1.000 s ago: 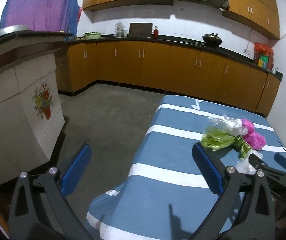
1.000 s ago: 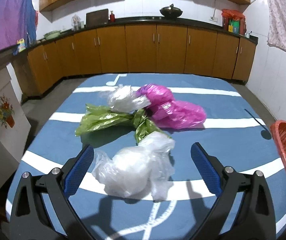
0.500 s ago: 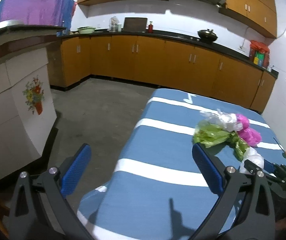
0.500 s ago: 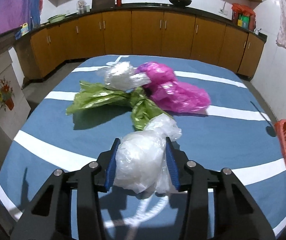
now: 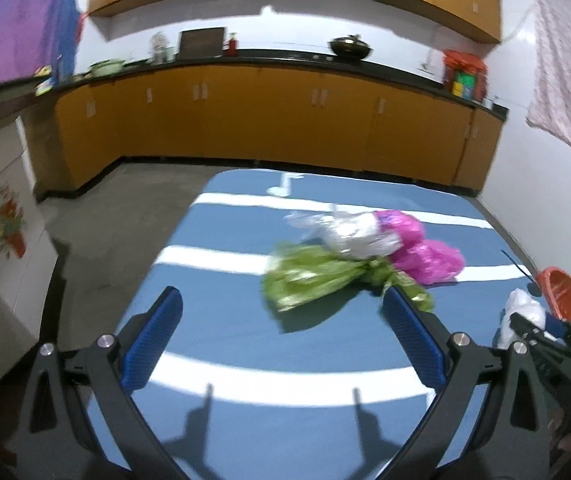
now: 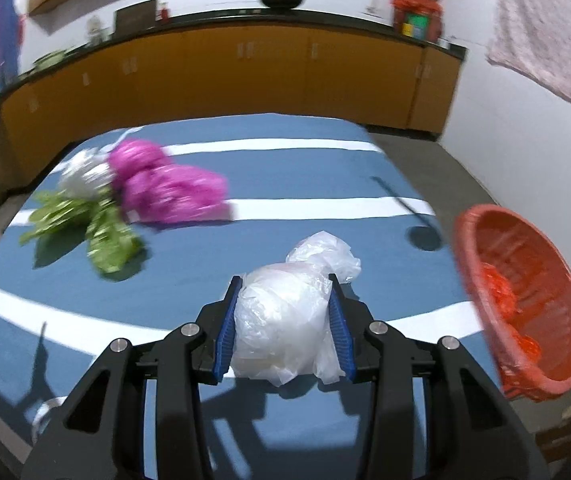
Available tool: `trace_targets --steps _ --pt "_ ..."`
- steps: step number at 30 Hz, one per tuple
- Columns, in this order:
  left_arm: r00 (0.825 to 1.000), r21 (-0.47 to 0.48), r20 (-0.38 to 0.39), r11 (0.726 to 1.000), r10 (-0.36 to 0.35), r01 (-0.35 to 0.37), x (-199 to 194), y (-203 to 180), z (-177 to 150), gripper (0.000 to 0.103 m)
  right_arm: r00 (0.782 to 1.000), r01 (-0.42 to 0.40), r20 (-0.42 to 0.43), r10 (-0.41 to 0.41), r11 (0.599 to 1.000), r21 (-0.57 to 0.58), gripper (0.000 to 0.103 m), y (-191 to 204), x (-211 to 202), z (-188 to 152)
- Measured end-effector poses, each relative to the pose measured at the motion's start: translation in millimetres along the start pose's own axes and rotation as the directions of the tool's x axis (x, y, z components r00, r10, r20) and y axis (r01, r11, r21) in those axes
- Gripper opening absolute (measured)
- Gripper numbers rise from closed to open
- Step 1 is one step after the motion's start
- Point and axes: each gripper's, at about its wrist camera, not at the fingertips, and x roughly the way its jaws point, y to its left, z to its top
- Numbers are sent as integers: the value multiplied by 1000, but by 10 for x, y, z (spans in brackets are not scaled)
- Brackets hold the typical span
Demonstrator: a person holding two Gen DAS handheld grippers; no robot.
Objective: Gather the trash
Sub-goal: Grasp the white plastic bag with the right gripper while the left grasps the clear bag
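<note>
My right gripper (image 6: 283, 322) is shut on a clear white plastic bag (image 6: 285, 320) and holds it above the blue striped table (image 6: 305, 168). An orange basket (image 6: 521, 296) stands off the table's right edge, to the right of the bag. A pile of trash bags lies further back on the table: a pink bag (image 5: 417, 248), a green bag (image 5: 317, 276) and a second white bag (image 5: 349, 232). My left gripper (image 5: 281, 336) is open and empty above the table, in front of the green bag. The held bag also shows in the left wrist view (image 5: 519, 316).
Orange kitchen cabinets (image 5: 285, 120) with a black counter run along the back wall. A white unit with a flower picture (image 5: 1, 224) stands at the left across grey floor. A white wall (image 6: 525, 120) is close on the right.
My right gripper closed on the white bag, lifted it and swung right towards the orange basket. My left gripper turned right over the table towards the pile of bags.
</note>
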Motion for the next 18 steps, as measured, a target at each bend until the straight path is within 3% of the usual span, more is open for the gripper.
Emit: trace_targets --steps 8,13,18 --pt "999 -16 -26 999 -28 28 540 -363 382 97 1000 2 29 -2 1000 3 42 -247 -64 29" --pt "995 12 -96 1000 -17 18 935 -524 535 75 1000 -5 27 5 1000 16 42 -379 -60 39" --pt "987 20 -161 1000 7 -4 1210 -580 524 73 1000 -11 20 10 999 34 42 -484 -32 46"
